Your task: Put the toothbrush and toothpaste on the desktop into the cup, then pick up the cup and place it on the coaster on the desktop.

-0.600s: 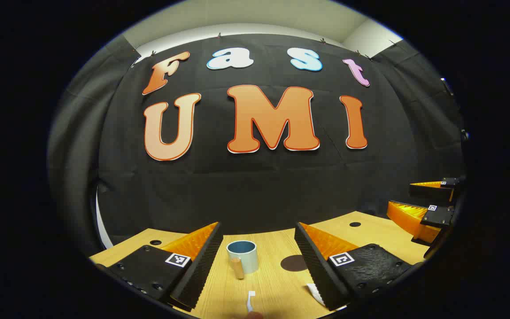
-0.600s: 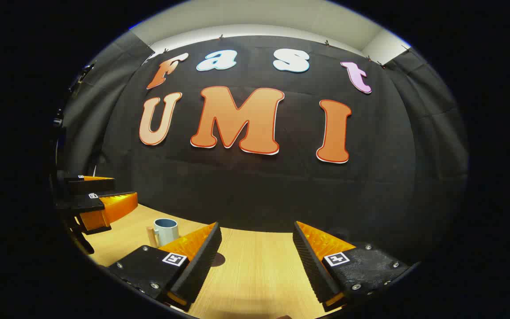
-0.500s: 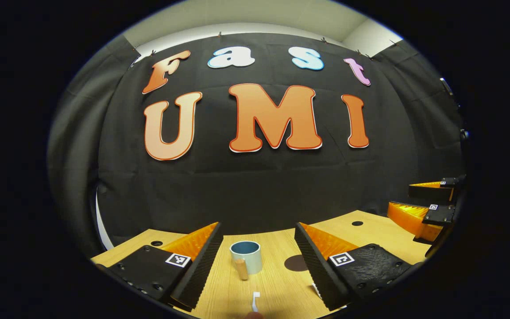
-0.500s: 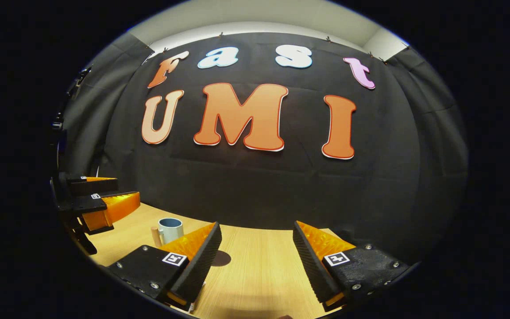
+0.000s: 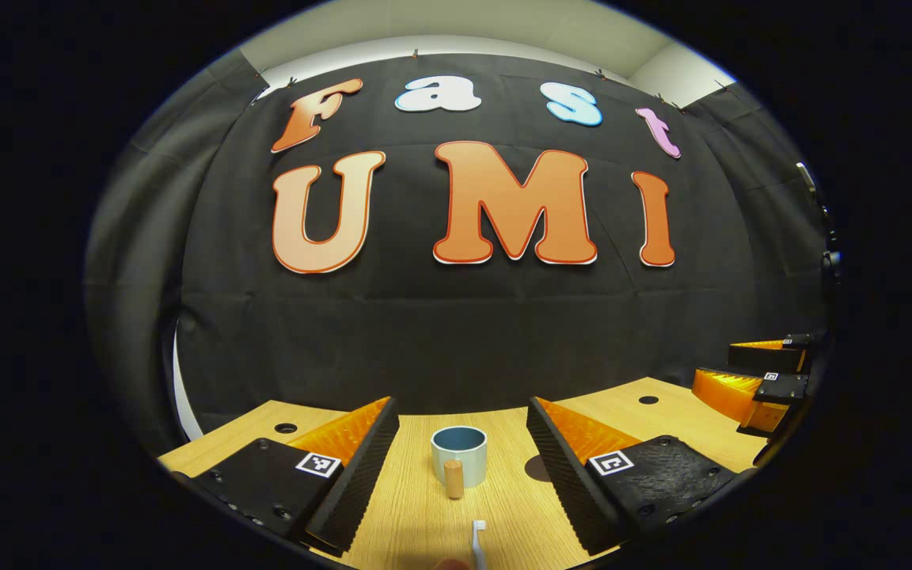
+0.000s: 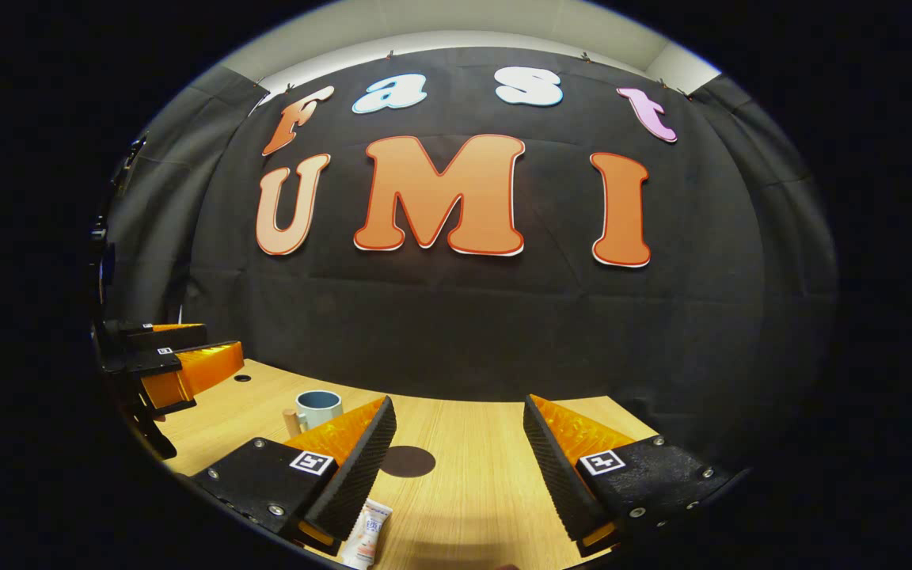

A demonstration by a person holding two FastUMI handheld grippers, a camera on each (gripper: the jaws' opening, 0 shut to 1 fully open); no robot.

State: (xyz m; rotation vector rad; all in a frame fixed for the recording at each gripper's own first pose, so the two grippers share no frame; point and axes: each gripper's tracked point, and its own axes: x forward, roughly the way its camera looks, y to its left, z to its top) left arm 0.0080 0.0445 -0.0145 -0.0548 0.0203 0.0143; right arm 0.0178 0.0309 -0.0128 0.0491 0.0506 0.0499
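Note:
A pale blue cup (image 5: 459,457) with a wooden handle stands on the wooden desktop (image 5: 408,522), straight ahead between the fingers of my open left gripper (image 5: 462,463). The white toothbrush (image 5: 477,542) lies just in front of it at the lower edge. A dark round coaster (image 5: 537,469) peeks out beside the left gripper's right finger. In the right gripper view the cup (image 6: 318,409) sits far left, the coaster (image 6: 407,461) lies between the fingers of my open right gripper (image 6: 460,463), and the toothpaste tube (image 6: 367,534) lies by its left finger. Nothing is held.
The desktop has small round holes (image 5: 285,428) near its back edge, where the black cloth wall rises. The right gripper (image 5: 757,380) shows at the far right of the left gripper view; the left gripper (image 6: 175,368) shows at the far left of the right gripper view.
Both views have shifted: the cup now sits centred between the left fingers, and the toothpaste tube and whole coaster have come into the right gripper view. Both grippers stay open.

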